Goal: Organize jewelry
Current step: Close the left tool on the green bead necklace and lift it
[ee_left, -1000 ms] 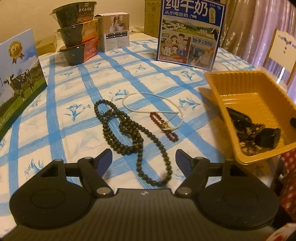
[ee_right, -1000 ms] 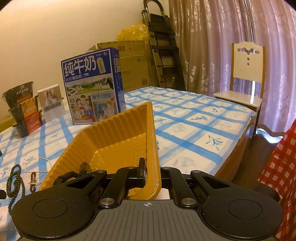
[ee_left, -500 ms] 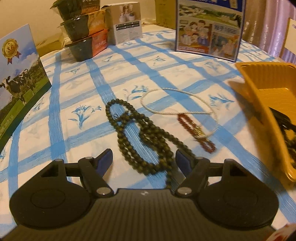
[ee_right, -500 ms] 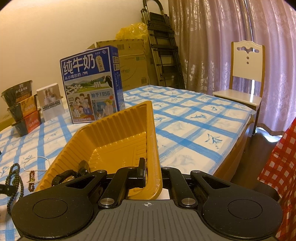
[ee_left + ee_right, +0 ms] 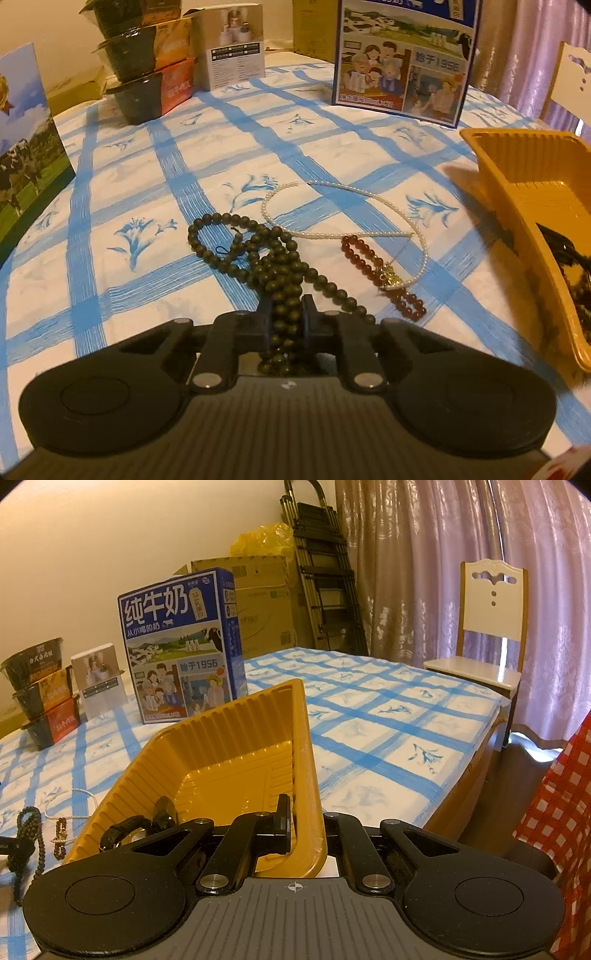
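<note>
Closing on the limp dark bead strand [image 5: 275,266], the left gripper [image 5: 284,321] was pinching its bunched six-o'clock end; loose loops would dangle. The yellow tray [image 5: 236,753] rim was clamped by the right gripper [image 5: 303,830].

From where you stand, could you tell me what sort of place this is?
Probably a room in a home, partly used for storage: a table under a blue checked cloth, a wooden chair by long curtains, and a folded ladder beside cardboard boxes.
</note>
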`<state>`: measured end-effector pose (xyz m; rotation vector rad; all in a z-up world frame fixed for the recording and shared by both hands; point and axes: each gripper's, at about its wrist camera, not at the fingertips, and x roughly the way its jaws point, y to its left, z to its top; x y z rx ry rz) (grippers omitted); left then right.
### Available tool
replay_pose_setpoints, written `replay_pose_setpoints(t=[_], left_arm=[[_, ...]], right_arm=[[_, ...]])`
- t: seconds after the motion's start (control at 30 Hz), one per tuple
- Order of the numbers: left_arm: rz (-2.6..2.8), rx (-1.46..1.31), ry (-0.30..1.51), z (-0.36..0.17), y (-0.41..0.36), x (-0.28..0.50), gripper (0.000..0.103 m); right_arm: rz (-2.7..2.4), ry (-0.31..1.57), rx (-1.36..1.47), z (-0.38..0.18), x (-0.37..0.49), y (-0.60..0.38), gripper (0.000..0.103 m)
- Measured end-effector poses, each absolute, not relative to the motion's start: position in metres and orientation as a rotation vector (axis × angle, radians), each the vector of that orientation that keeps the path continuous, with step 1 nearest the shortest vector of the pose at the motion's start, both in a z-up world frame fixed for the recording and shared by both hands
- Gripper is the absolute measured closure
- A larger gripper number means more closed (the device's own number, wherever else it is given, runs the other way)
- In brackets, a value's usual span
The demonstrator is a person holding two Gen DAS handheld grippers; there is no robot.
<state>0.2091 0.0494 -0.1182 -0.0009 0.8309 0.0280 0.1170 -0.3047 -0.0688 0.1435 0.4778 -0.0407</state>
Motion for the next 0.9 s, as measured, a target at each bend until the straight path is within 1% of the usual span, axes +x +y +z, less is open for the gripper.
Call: replay_pose_setpoints(t=[0.1, 0.17, 0.37, 0.8, 0.9], left_arm=[[0.013, 0.014, 0.838, -0.115, 0.049, 0.203, 0.090], [-0.001, 0.029, 0.825, -0.110, 0.049, 0.196, 0.097], [-0.023, 0.070, 0.765, -0.073, 0.055, 0.178, 0.097], [-0.116, 0.044, 0.541, 0.064, 0.059, 0.139, 0.097], [-0.134, 0.038, 0.503, 0.087, 0.056, 0.133, 0.097]], right_arm=[[-0.041, 0.478, 0.144, -0.069, 0.117, -0.305, 0.097], [-0.040, 0.478, 0.144, -0.069, 0.117, -0.305, 0.097], [-0.041, 0.478, 0.143, -0.069, 0.117, -0.304, 0.097], [-0.040, 0.473, 0.140, -0.065, 0.118, -0.300, 0.097], [-0.039, 0.472, 0.138, -0.064, 0.119, -0.299, 0.097]])
